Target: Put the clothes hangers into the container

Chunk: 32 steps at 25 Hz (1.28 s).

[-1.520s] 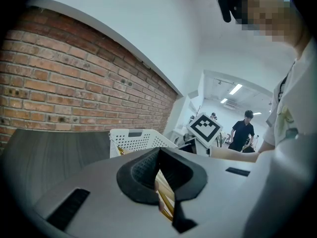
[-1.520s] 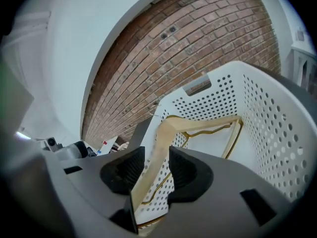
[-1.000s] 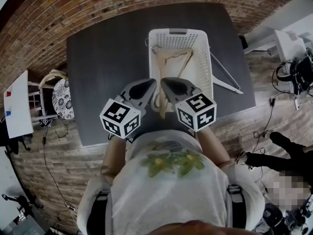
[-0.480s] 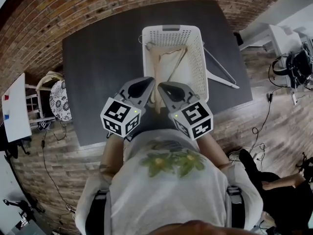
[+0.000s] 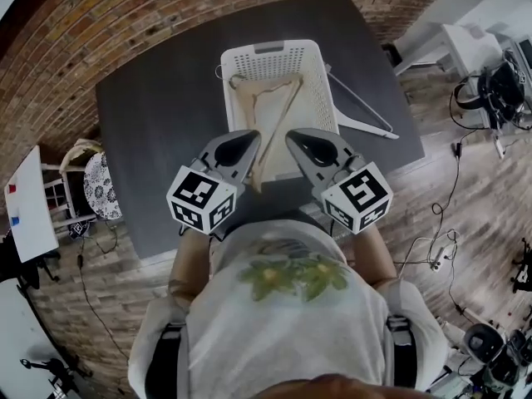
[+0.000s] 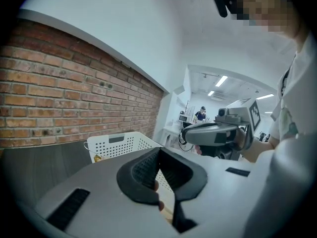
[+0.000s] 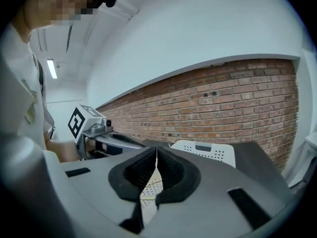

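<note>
A white perforated basket stands on the dark table. A wooden hanger lies in it, its lower end sticking out over the near rim between my two grippers. A pale thin hanger lies on the table just right of the basket. My left gripper hovers at the basket's near left corner, pads together, with the wood showing below them. My right gripper is at the near right corner, shut and holding nothing. The basket also shows ahead in the left gripper view, and the basket in the right gripper view.
The table's near edge runs just in front of me. A chair with a patterned cushion stands to the left of the table. White desks, headphones and cables fill the floor to the right.
The two grippers have drawn apart; the right one moved right and rose. The wooden hanger's lower end, earlier between the close-set grippers, now rests free over the basket's rim.
</note>
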### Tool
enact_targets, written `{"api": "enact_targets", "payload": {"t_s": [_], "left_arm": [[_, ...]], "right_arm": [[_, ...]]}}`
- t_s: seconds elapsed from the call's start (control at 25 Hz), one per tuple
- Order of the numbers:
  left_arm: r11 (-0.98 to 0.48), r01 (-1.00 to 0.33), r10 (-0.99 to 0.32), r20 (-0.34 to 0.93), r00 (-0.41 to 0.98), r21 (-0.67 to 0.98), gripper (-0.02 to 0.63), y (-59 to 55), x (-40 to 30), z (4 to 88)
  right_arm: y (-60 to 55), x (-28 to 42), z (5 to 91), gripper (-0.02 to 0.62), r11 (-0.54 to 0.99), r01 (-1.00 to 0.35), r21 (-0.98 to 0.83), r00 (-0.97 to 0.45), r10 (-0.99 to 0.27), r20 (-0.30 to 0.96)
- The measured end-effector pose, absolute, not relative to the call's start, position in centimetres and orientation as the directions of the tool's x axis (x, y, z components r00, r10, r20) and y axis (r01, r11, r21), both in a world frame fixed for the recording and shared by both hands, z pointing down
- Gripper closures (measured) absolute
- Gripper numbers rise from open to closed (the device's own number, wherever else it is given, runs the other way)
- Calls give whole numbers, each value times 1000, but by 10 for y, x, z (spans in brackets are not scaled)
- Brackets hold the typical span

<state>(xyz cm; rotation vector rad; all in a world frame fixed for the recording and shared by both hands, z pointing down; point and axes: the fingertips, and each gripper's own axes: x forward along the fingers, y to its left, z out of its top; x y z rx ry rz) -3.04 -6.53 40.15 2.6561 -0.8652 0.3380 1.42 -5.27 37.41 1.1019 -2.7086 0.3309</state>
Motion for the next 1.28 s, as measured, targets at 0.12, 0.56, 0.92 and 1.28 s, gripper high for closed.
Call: {"api": "enact_targets", "payload": {"t_s": [0.12, 0.56, 0.92, 1.28], "left_arm": [[-773, -590, -512, 322, 796, 231, 577, -65, -23, 402], [-799, -553, -466, 337, 818, 237, 577, -72, 9, 405], [-796, -556, -459, 361, 812, 239, 577, -79, 31, 409], [-771, -588, -476, 393, 787, 244, 577, -90, 50, 421]], "right_arm": [[-62, 51, 370, 561, 647, -756, -96, -646, -715, 267], [-79, 149, 402, 560, 530, -848, -18, -497, -784, 371], [-89, 184, 509, 472, 564, -826, -18, -457, -650, 607], [-96, 215, 595, 448, 634, -773, 38, -385, -515, 766]]}}
